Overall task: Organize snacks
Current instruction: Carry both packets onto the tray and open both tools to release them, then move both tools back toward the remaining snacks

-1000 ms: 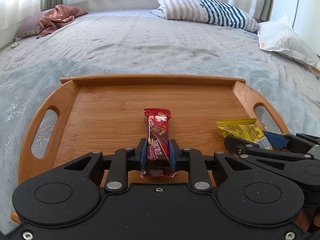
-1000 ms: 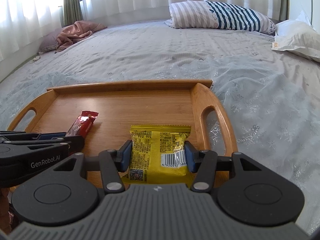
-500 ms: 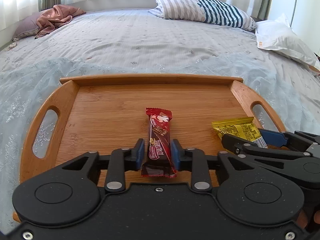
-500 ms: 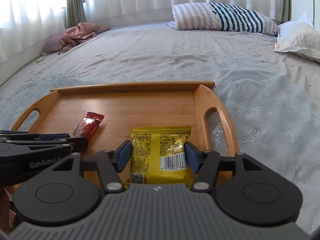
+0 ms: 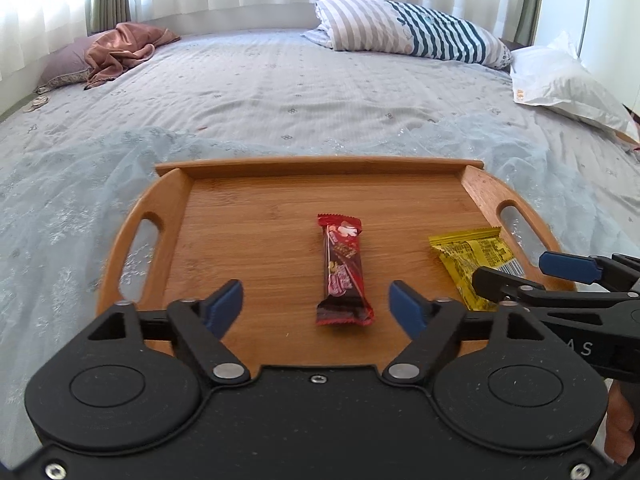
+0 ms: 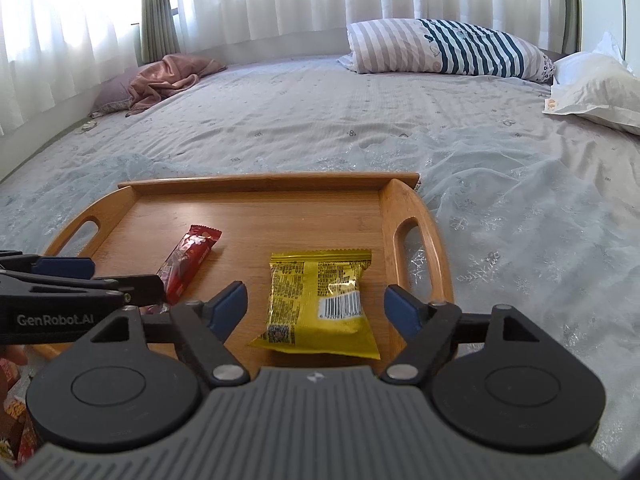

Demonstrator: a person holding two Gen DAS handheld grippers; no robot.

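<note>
A pale quilted bed (image 5: 320, 92) fills both views, and a wooden tray (image 5: 256, 208) sits on it at lower centre. Both grippers' jaws are opening. The left gripper (image 5: 316, 306) stands wide around a red snack bar (image 5: 343, 270) lying free mid-tray; the right gripper (image 6: 316, 304) spreads wide around a yellow snack packet (image 6: 318, 300) by the tray's right handle, pads clear.
</note>
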